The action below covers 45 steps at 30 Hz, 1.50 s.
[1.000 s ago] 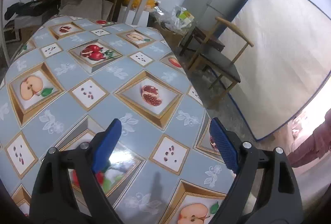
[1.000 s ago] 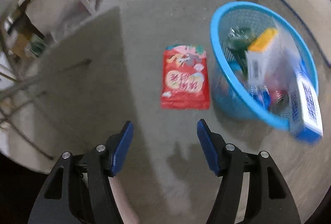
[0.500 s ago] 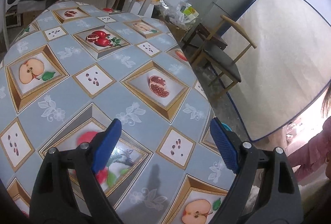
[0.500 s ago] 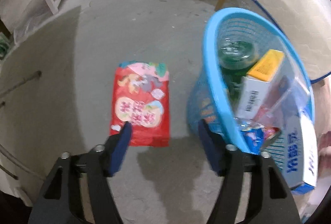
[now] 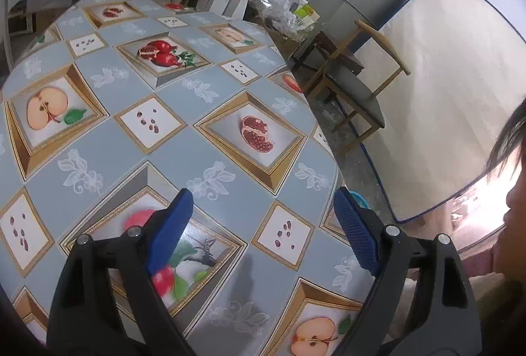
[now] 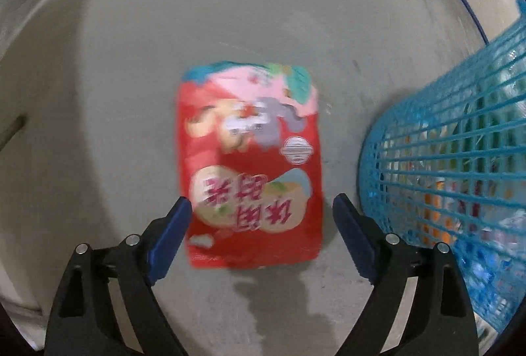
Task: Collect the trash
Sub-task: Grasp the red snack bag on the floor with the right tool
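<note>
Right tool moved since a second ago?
Yes. The right tool has dropped toward the red snack bag on the floor, beside the blue basket; jaws opening, not gripping.

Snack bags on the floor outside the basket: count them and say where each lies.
1. The red bag lies flat on the concrete floor, left of the blue basket, apart from it. More may lie outside the view.

Both grippers alike: left gripper (image 5: 259, 221) and right gripper (image 6: 261, 219) have matte black plastic scissor-style arms with triangular cutouts, silver round screws at the pivots, textured blue pads (image 5: 356, 237) on the fingers; person's dark hair at 3 o'clock in left wrist view.
</note>
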Motion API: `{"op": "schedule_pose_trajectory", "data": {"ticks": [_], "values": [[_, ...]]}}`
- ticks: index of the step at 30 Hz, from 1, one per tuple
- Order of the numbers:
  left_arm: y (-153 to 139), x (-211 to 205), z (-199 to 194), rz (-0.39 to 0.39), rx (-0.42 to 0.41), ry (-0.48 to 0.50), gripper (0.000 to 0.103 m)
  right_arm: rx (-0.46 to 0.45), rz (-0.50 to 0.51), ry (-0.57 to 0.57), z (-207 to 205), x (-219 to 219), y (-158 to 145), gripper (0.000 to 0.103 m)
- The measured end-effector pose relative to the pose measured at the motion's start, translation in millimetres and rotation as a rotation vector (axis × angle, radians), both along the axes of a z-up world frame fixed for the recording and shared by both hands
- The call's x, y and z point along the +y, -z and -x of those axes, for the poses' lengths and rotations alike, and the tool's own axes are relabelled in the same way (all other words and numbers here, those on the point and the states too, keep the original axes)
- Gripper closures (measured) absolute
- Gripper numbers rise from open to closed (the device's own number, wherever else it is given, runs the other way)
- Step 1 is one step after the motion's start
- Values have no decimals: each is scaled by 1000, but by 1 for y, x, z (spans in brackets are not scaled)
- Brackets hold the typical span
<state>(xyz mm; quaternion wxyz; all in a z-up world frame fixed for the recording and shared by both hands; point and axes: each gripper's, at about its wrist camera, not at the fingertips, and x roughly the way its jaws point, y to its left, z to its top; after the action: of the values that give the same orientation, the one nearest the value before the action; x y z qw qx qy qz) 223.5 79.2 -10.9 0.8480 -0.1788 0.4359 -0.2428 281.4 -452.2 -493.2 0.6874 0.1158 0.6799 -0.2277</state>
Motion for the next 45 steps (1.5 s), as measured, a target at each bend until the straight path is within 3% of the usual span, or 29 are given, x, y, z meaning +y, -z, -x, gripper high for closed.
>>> {"op": "schedule_pose_trajectory", "data": {"ticks": [3, 7, 13, 19, 22, 25, 28, 39, 41, 45], "values": [[2, 3, -3, 0, 15, -13, 20, 25, -46, 60, -2, -17, 17, 18], [4, 6, -6, -13, 23, -26, 20, 4, -181, 142, 2, -35, 34, 18], [2, 2, -9, -40, 17, -20, 20, 70, -249, 106, 8, -20, 59, 18], [1, -2, -11, -43, 18, -21, 20, 78, -207, 69, 12, 4, 68, 19], [0, -4, -11, -57, 17, -13, 20, 26, -189, 111, 12, 4, 60, 19], [2, -5, -11, -60, 24, -3, 20, 45, -165, 136, 7, -9, 61, 18], [5, -7, -11, -61, 30, 3, 20, 59, -177, 128, 7, -5, 64, 7], [7, -8, -12, -74, 20, 18, 20, 73, -194, 119, 7, -14, 66, 6], [9, -7, -13, -68, 24, 18, 20, 66, -190, 109, 9, -12, 66, 11], [10, -5, -13, -61, 26, 18, 20, 46, -180, 103, 3, -6, 59, 35]]}}
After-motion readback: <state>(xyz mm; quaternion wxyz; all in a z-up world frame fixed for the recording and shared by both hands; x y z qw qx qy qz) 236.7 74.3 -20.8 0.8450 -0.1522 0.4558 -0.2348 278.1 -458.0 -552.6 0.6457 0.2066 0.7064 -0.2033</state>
